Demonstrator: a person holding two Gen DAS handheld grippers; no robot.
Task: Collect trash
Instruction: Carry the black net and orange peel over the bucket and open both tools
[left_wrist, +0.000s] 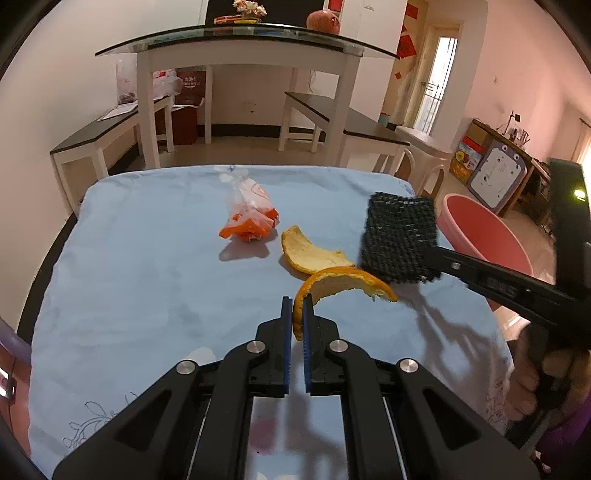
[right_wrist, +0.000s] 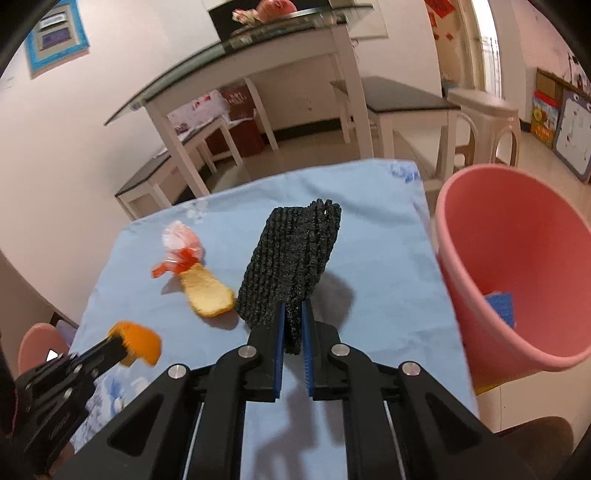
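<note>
We hold orange peel (left_wrist: 343, 282) and black mesh (right_wrist: 291, 266) in closed jaws; second peel (left_wrist: 308, 253), wrapper (left_wrist: 251, 218) remain outside the bucket (right_wrist: 517, 266).

A glass-topped table (left_wrist: 236, 40) bearing a pomegranate (left_wrist: 324, 21) stands behind, dark-topped benches (left_wrist: 110, 125) beside it

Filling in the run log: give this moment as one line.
left gripper: shut on curled orange peel | right gripper: shut on black foam net | pink plastic bucket: beside table | flat peel, crumpled wrapper: on blue cloth
</note>
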